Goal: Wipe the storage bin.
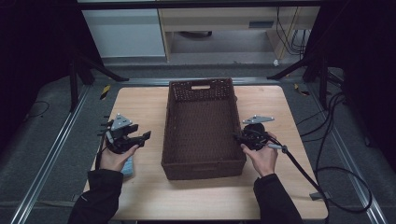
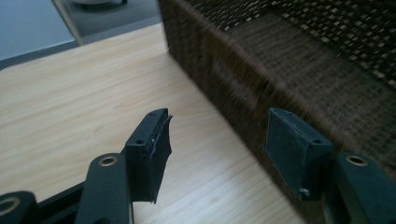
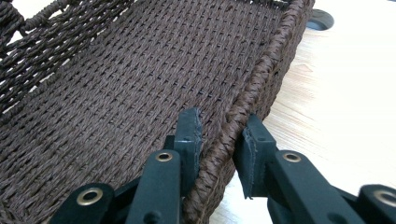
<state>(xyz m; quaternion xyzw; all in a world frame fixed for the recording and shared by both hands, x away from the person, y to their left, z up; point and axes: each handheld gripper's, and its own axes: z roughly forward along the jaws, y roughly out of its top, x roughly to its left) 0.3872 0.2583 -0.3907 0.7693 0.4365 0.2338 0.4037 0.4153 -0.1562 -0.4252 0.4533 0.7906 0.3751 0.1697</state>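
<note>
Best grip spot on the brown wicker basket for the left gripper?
The left long wall's rim on the basket, from above, one jaw inside and one outside: thin, upright, braided edge. The right gripper already straddles the opposite rim; the left gripper is open beside it.

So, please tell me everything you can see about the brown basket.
The basket is a dark brown woven rectangular tray with low walls and a handle slot in its far end wall. It is empty and sits flat at the middle of the wooden table. The right tool is closed on its right rim; the left tool is open beside its left wall.
</note>
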